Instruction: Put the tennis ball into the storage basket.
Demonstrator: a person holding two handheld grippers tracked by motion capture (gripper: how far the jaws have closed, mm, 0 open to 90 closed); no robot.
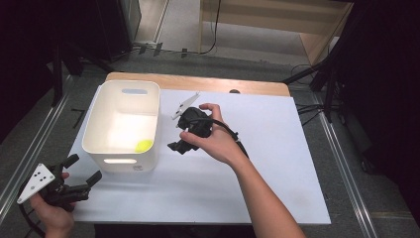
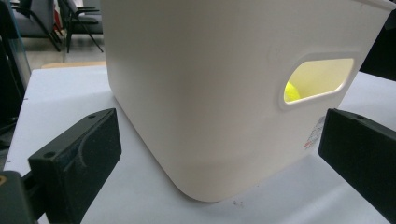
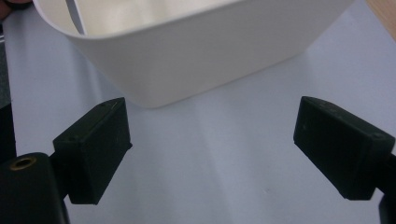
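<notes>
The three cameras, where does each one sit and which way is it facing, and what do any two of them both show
High view: above the person's side, looking forward and down on the table; both forearms, the left gripper and right gripper show.
Left gripper view: rides the left gripper, facing the white bin near corner and handle slot; its open jaws show.
Right gripper view: rides the right gripper, facing the bin's side; its open jaws show.
Shared: the high and left gripper views both show the yellow ball inside the bin.

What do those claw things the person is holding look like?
Each claw is black, with two chunky, blocky jaws. The left claw carries a grey three-cornered plate dotted with dark holes; the right claw has one too, and a black cable trails from it. Both forearms are bare, no sleeves.
</notes>
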